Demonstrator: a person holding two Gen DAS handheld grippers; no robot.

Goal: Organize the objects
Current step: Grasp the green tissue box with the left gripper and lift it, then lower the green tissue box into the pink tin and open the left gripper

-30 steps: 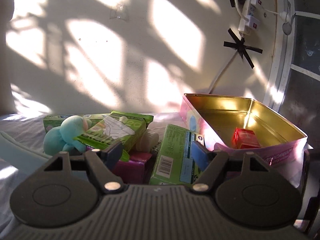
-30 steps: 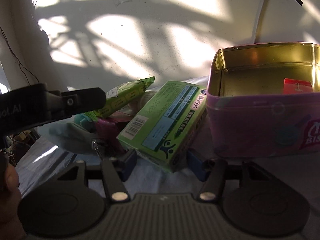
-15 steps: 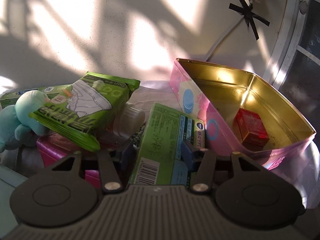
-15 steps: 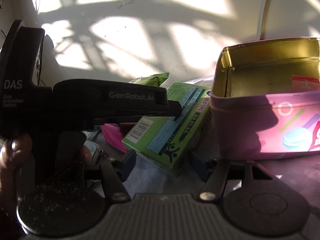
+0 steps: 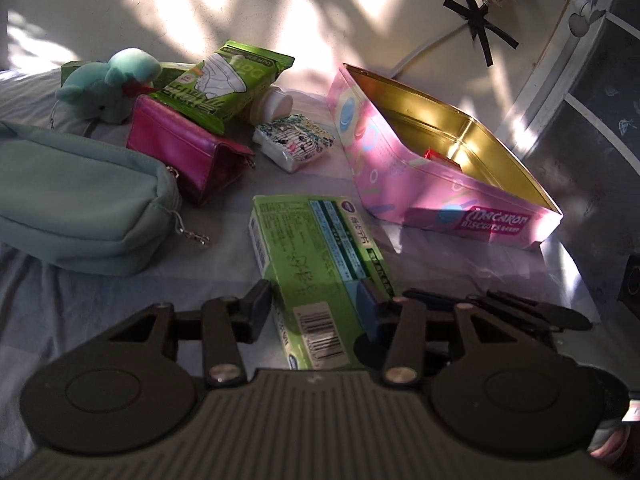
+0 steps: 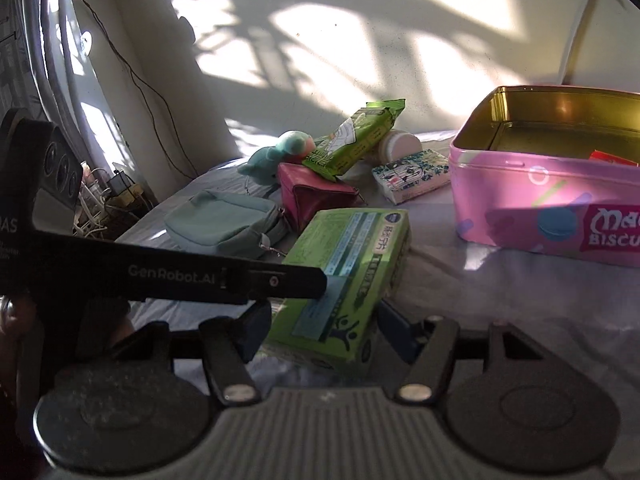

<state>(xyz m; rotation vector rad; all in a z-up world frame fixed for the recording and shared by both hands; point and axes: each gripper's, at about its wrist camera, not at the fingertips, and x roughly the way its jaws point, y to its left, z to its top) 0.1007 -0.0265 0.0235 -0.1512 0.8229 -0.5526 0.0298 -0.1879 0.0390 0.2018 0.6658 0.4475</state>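
you had the flat green cardboard box (image 5: 320, 272) between the jaws of both tools at once: the left gripper (image 5: 318, 306) straddled its barcode end, and the right gripper (image 6: 320, 326) straddled the end nearest its own camera. both sets of tongs looked spread about as wide as the box; whether the pads were actually pressing its sides i could not tell. the box lay on the pale grey cloth-covered table (image 5: 100, 304), apart from the open pink biscuit tin (image 5: 440, 200), which already held a small red box (image 5: 442, 156).

my reading was that you were at the pick-up step for the green box, with the tin as its likely home. the next move would call for one tool to clamp firmly and the other to let go and back off, then a lift high enough to clear the tin's near wall.

open room lay on the bare cloth between box and tin. the crowded side was the other one, where the teal fabric pouch (image 5: 80, 208) and the magenta wallet (image 5: 188, 152) sat near.
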